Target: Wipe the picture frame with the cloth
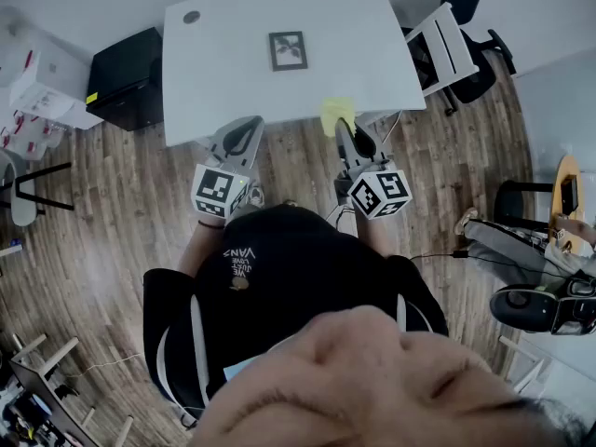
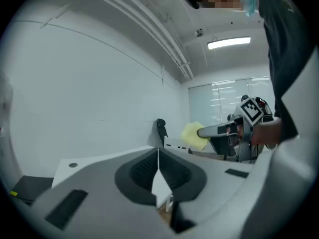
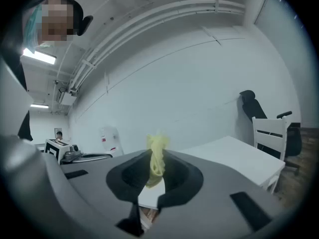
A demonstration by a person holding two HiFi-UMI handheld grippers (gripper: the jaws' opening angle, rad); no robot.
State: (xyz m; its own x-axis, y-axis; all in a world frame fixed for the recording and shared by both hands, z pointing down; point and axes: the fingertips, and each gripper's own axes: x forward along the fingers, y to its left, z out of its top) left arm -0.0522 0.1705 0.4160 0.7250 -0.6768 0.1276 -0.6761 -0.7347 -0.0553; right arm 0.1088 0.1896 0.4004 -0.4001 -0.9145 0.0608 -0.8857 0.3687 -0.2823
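Fingers (image 2: pixel 139 173) of the left gripper (image 2: pixel 158 152) are pressed together with nothing between them, their tips meeting in a thin line. In the head view this gripper (image 1: pixel 244 130) hangs over the wooden floor (image 1: pixel 121 194), its tips at the near edge of the white bench (image 1: pixel 223 73). Left of these fingers and beyond them, a black cabinet (image 1: pixel 126 77) stands against the bench's left end.

The picture frame (image 1: pixel 288 50) lies on the bench, well ahead of both pairs of fingers and roughly between their lines, apart from either gripper. It has a dark border and a pale picture inside.

To the right, the right gripper (image 3: pixel 155 169) has its fingers (image 3: pixel 179 176) clamped on the yellow cloth (image 3: pixel 156 156), which stands up bunched from between the tips. From the head view the cloth reaches just over the bench's near edge in front of these fingers, well short of the frame. The left gripper view shows the right gripper side-on with the cloth hanging from its tip.

Right of the right fingers, past the bench's right end, stand a white chair (image 3: pixel 271 133) and a black office chair (image 3: pixel 249 106) behind it.
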